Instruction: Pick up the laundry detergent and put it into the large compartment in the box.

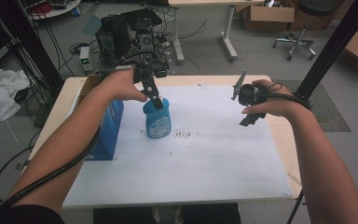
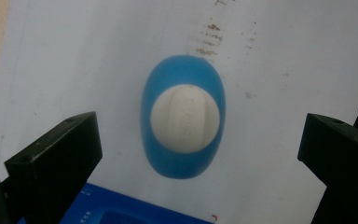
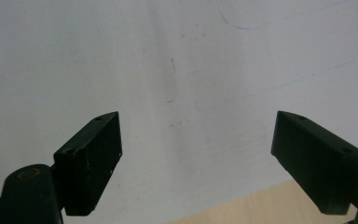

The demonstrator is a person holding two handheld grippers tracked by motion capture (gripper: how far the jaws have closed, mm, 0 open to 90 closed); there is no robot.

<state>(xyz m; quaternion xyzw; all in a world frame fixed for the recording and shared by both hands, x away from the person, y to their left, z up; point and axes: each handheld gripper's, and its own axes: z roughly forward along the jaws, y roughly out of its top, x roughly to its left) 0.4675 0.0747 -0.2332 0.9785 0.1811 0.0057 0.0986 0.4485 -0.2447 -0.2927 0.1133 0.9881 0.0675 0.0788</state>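
White table sheet (image 1: 214, 158), blue bottle (image 1: 157, 119) upright, left gripper (image 1: 154, 100) above, jaws apart

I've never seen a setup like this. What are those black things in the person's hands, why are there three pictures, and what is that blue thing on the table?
A person holds a hand-operated two-jaw gripper in each hand. The high view looks down on the table, covered by a white sheet. The other two pictures come from small cameras riding on the grippers, looking along their black jaws.

The left gripper hangs right above a blue bottle with a white cap; its jaws stand wide open on either side, holding nothing. A blue box lies beside the bottle. The right gripper hovers over bare sheet, jaws also open and empty.
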